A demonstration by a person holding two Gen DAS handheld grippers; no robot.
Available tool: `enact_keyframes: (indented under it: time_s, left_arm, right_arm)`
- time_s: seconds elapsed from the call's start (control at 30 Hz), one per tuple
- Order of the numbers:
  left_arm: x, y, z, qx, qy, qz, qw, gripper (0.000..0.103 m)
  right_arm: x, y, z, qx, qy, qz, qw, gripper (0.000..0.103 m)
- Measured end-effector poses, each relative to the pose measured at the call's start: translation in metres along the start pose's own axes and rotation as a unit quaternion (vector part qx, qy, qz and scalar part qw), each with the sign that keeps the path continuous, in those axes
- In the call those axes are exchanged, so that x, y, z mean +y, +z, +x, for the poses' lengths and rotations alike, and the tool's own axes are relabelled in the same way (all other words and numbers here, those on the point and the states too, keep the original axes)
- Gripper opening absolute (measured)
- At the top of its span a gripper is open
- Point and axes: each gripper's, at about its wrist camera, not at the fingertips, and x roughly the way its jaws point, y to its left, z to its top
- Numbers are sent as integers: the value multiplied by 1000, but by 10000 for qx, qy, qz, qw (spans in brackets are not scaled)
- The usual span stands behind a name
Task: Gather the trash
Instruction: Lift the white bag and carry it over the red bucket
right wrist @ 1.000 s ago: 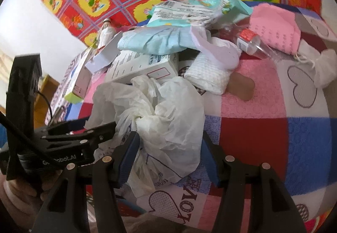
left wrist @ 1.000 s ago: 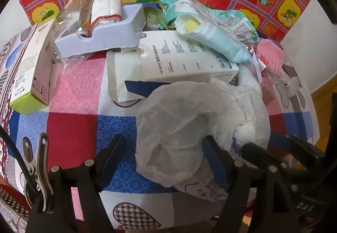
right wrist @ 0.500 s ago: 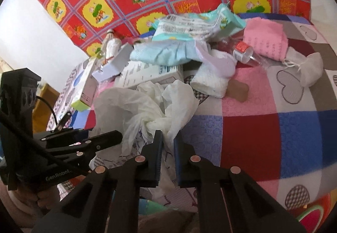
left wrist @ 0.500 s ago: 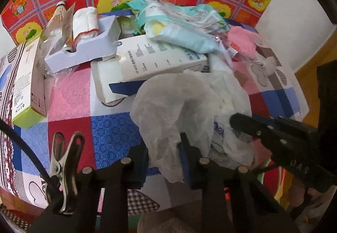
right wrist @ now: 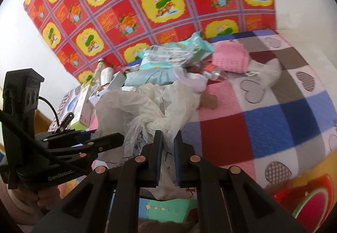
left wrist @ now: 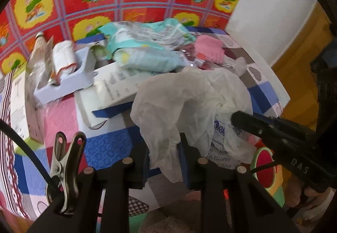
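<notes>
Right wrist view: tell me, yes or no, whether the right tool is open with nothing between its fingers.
No. The right tool is closed on a fold of the white plastic bag, which bunches out above its fingers.

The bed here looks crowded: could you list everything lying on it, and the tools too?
plastic bag: one, white, near edge, pinched by both tools
long carton: one, white, behind the bag
moulded tray: one, pale, left, holding a white roll
green-edged box: one, far left
wrappers: a teal and white heap at the back
pink cloth: one, back right
blanket: one, checked, with hearts
patterned sheet: one, red and yellow, behind
left gripper: black, shut on the bag
right gripper: black, shut on the bag
</notes>
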Motion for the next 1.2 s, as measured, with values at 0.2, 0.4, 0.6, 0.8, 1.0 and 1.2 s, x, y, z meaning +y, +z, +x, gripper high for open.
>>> enact_keyframes:
  time_s: [0.2,0.4,0.6,0.8,1.0,1.2]
  left_arm:
    - [-24,4,1,-20,-239,496,9985,25]
    - [-53,4,5,-19,-480,1015,9937,25]
    - [-90,2,11,62,-745,1536,9853,25]
    - [-131,-1,18,154,-1009,2002,9744,25]
    - [-179,-9,29,305,-1225,2465,9609,25]
    - [-239,-26,43,473,-1382,2972,9436,25]
  right_arm:
    - [-15,-11,-26,-271,-343,330,9985,11]
    - [-34,-27,-49,-456,-724,683,9940,11]
    - [-57,-43,-75,-630,-1079,1063,9865,11]
    - [-82,-63,-100,-724,-1423,1419,9769,11]
    - [-117,-90,-129,-772,-1728,1823,9649,11]
    - [-156,-115,-158,-782,-1983,2194,9521,11]
